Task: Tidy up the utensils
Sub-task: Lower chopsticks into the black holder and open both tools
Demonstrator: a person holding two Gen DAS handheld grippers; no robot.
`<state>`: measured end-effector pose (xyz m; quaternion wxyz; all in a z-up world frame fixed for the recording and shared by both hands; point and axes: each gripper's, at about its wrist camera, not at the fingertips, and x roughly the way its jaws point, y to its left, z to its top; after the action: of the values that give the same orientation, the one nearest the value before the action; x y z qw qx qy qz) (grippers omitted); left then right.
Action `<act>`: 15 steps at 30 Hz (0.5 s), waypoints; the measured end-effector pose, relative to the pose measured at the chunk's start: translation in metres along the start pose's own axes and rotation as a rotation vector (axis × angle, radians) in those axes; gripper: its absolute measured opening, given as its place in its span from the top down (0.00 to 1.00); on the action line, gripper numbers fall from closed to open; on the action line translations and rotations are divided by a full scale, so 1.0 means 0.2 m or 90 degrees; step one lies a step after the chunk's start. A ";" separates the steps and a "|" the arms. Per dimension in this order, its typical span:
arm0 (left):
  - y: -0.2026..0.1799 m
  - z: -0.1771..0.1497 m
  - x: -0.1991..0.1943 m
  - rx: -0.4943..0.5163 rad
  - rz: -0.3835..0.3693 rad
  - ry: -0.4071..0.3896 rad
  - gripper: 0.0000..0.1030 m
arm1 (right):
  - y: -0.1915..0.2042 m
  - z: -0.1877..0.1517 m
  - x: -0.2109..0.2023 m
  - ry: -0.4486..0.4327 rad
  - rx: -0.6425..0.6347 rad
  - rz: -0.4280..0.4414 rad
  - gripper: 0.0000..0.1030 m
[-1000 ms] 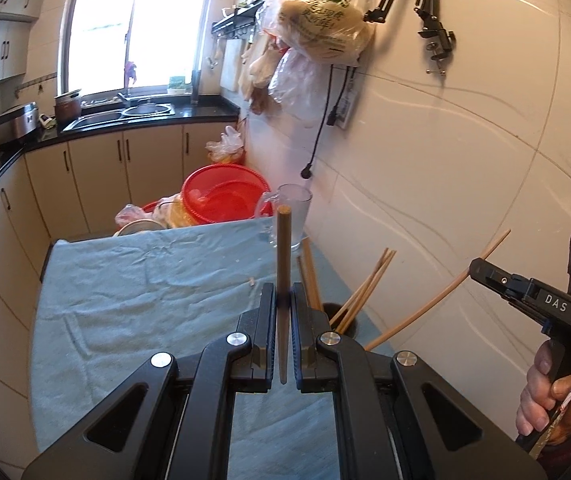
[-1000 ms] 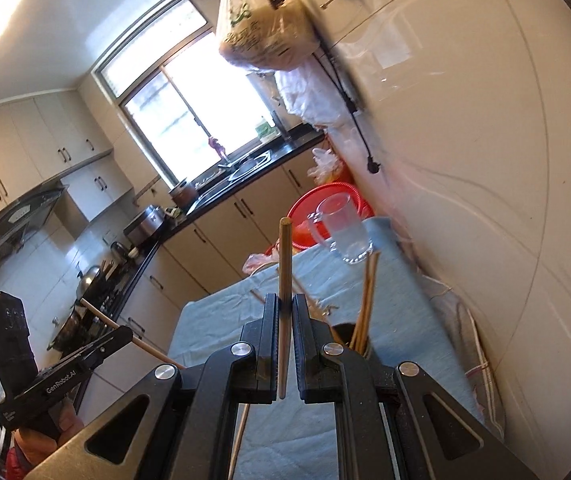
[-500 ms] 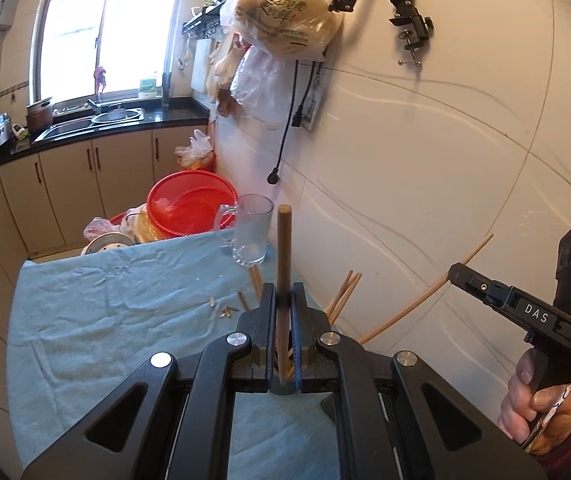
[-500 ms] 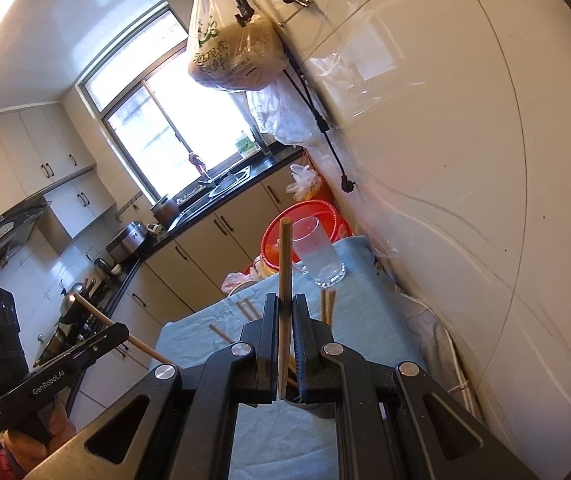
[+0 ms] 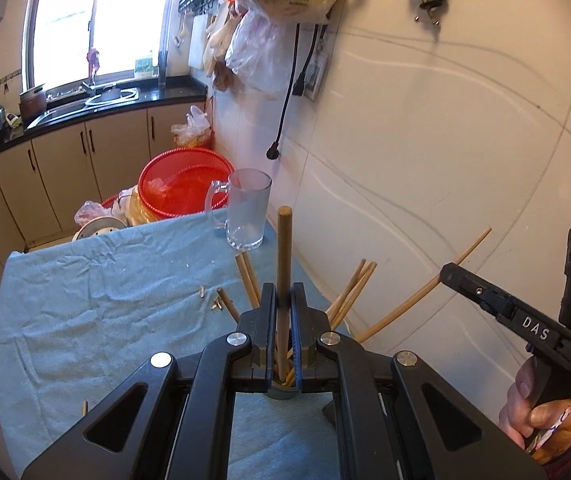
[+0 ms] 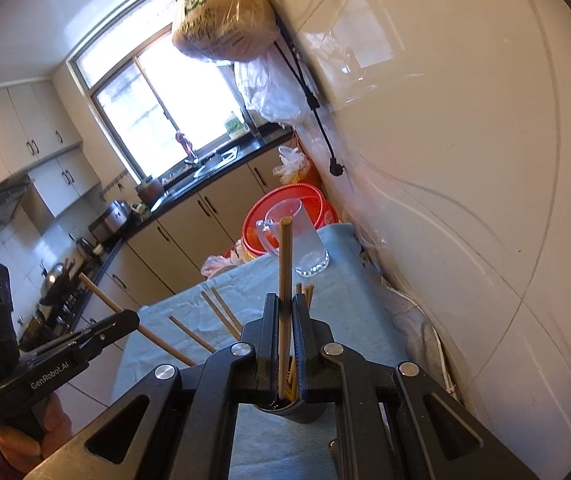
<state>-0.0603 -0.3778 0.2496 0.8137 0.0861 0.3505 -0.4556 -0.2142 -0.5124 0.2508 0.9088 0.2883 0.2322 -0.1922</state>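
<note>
Pinching one chopstick [image 5: 284, 264] apiece, the left gripper [image 5: 284, 304] and right gripper [image 6: 284, 312] poise theirs [image 6: 284, 280] upright over the dark holder [image 6: 301, 410] on the blue cloth [image 5: 97, 300], loose chopsticks [image 5: 247, 276] lying beyond, glass mug [image 5: 245, 212] farther back.

You are working with two hand-held grippers, the left hand-held gripper [image 5: 283, 300] and the right hand-held gripper [image 6: 285, 312], each pinching one chopstick [image 5: 284, 264]. One dark holder cup [image 6: 305, 410] is sitting under them, with several chopsticks leaning in it; I cannot count them exactly. One glass mug [image 5: 246, 210] is standing on the worktop [image 5: 85, 320]. One red basin [image 5: 181, 184] is showing behind.
</note>
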 end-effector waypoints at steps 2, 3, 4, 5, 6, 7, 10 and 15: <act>0.01 -0.01 0.03 0.000 0.004 0.006 0.94 | 0.00 -0.01 0.04 0.011 -0.004 -0.002 0.93; 0.01 -0.01 0.05 0.001 0.005 0.012 0.94 | 0.00 -0.02 0.07 0.019 -0.011 -0.006 0.93; 0.01 -0.02 0.06 0.001 0.007 0.017 0.94 | 0.00 -0.02 0.09 0.023 -0.013 -0.009 0.93; 0.02 -0.03 0.07 0.000 0.008 0.021 0.94 | 0.00 -0.03 0.11 0.029 -0.015 -0.010 0.93; 0.02 -0.04 0.09 -0.001 0.010 0.026 0.94 | 0.00 -0.04 0.14 0.039 -0.015 -0.009 0.93; 0.03 -0.04 0.11 -0.001 0.012 0.031 0.94 | 0.00 -0.05 0.15 0.043 -0.016 -0.009 0.93; 0.03 -0.06 0.15 0.000 0.017 0.043 0.94 | -0.01 -0.08 0.21 0.061 -0.016 -0.010 0.93; 0.05 -0.09 0.20 -0.001 0.024 0.056 0.94 | -0.03 -0.13 0.29 0.087 -0.020 -0.018 0.93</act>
<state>-0.0478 -0.3921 0.2093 0.8062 0.1122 0.3844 -0.4356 -0.1775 -0.5146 0.1986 0.8928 0.2829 0.3004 -0.1809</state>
